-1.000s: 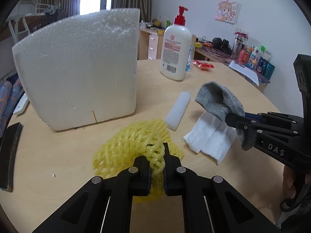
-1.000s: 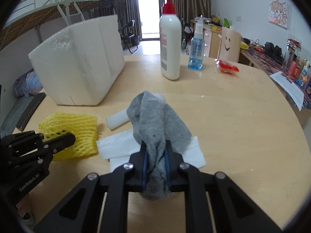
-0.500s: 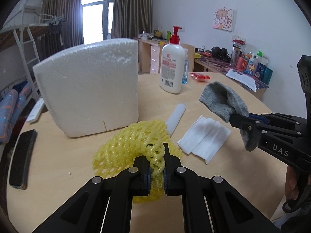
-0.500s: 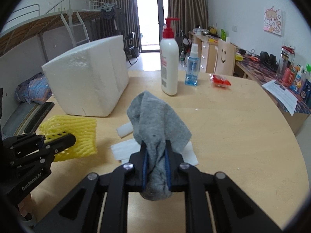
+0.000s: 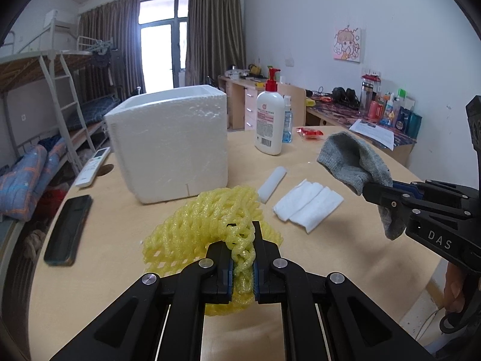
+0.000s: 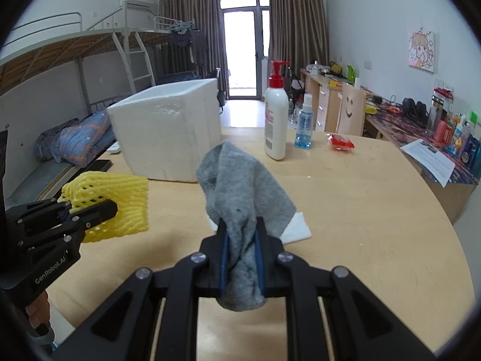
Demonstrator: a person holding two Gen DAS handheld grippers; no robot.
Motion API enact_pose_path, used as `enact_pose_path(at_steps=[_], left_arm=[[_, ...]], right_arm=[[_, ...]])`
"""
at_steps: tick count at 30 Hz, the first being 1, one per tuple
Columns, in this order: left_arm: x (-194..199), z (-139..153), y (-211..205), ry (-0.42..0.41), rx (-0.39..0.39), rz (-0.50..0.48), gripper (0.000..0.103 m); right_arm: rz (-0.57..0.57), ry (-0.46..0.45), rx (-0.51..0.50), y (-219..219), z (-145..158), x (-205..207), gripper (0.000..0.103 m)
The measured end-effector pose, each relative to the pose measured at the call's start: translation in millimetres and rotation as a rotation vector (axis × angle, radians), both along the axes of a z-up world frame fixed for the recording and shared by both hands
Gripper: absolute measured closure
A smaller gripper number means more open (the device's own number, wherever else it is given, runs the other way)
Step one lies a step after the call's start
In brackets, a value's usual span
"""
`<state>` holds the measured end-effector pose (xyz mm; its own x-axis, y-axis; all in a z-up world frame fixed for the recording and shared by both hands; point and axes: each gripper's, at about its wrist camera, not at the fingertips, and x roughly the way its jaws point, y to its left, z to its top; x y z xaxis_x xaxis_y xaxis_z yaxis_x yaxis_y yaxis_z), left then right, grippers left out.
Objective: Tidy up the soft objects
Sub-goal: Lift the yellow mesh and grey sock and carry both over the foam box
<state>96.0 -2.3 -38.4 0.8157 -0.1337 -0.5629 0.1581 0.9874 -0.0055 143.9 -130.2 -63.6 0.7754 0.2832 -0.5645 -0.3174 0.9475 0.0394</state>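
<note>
Hands are both busy right now. Closest to me, the left hand-held gripper is pinching a yellow foam fruit net and holds it up off the worktop. Beside it, the right hand-held gripper is squeezed tight on a grey sock, which flops up and over above its tips. The sock is in the air too.

A little farther on, two soft things lie on the wood: a folded white tissue and, just beside it, a small white foam stick. Nobody is touching those.

Behind them stands a big white foam box with its top open. I think that is where the soft things should go, though I cannot see inside it. Past the box are a lotion pump bottle and a small blue spray bottle. A black phone lies off at the left edge.

So, by my guess, the job is only partly done. Two things are picked up but not put away, and two more wait.
</note>
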Motion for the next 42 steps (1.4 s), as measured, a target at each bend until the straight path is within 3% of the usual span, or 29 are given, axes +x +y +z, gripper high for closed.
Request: enact_pose_path(at_steps=[11, 25, 42], left_arm=[[-58.5, 10.3, 3.9, -0.083, -0.001, 0.034, 0.094], [-108.7, 24.5, 5.0, -0.196, 0.026, 0.069, 0.094], [-116.8, 58.3, 24.8, -0.328, 0.027, 0.131, 0.094]], right_arm=[[0.02, -0.091, 0.008, -1.4, 7.4, -54.2, 0.084], [0.079, -0.198, 0.035, -2.3, 16.7, -94.3, 0.084], [0.179, -0.32, 0.024, 25.7, 37.2, -100.2, 0.084]])
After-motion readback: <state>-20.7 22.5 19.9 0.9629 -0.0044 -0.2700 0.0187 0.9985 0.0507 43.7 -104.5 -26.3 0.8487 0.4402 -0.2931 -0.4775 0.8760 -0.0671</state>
